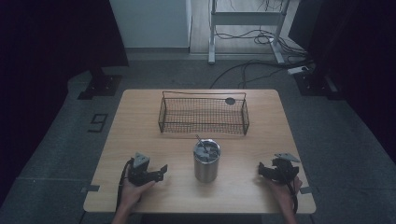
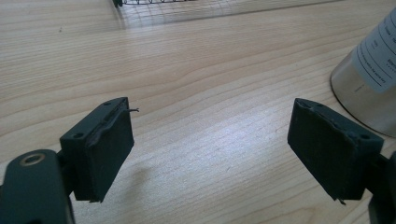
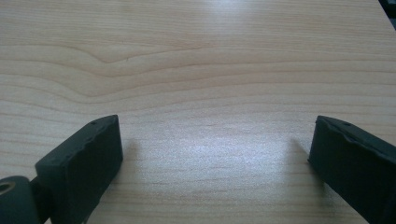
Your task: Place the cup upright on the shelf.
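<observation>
The steel cup (image 1: pixel 207 165) stands upright at the middle of the bench (image 1: pixel 140 140), its long axis vertical and its mouth facing up. It sits between the two claws and nearer than the wire basket (image 1: pixel 203 128). Dark things fill its mouth, too dim to tell apart. A thin stem (image 1: pixel 198 138) leans out toward the far left.

In the left gripper view the cup (image 2: pixel 369 88) is cut off at the right edge. Its white label carries small print that is too blurred to read. Just a corner of the basket (image 2: pixel 154 2) shows at the top.

A dark round thing (image 1: pixel 230 101) sits at the basket's far right rim, but what it is cannot be told. On the floor left of the bench a dark mark (image 1: pixel 98 122) looks like a 9.

The left claw (image 1: pixel 163 170) lies near left, pointing right toward the cup. Its jaws stand wide over bare wood, with nothing between them. The right claw (image 1: pixel 261 169) lies near right, pointing left, equally wide and empty. Both are well apart from the cup.
</observation>
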